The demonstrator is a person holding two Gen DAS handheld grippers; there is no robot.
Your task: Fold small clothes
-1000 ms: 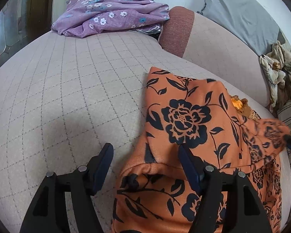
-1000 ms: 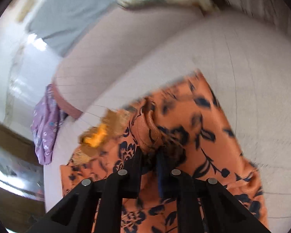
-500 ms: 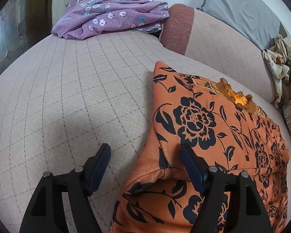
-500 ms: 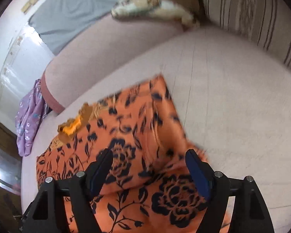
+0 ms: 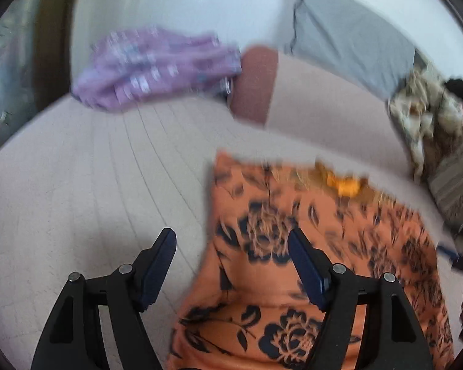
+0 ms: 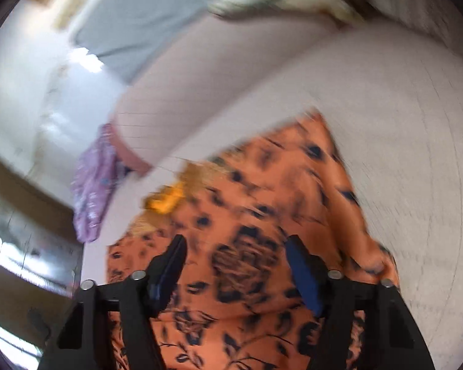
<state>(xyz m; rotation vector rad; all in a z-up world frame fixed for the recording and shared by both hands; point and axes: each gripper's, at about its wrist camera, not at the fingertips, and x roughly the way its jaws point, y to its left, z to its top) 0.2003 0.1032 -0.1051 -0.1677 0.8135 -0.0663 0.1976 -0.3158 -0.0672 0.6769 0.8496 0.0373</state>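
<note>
Lying on the quilted beige sofa seat, the orange garment with black flowers is spread flat toward the seat's right side, its far edge just short of the backrest. A yellow-gold trim patch shows at that far edge. Both views are motion-blurred, so fine detail of the cloth cannot be read.

Left gripper: fingers spread wide, holding nothing. Its left finger stands over bare seat; its right finger stands over the garment, near the garment's left edge. Whether either pad touches the fabric cannot be told.

Right gripper: fingers likewise apart and empty, both over the garment, with a large black flower between them.

Other items noted: a purple floral cloth heaped at the far left corner of the seat, beside the reddish-brown end panel of the backrest; a grey pillow above the backrest; a cream and brown patterned cloth bunched at the far right.
</note>
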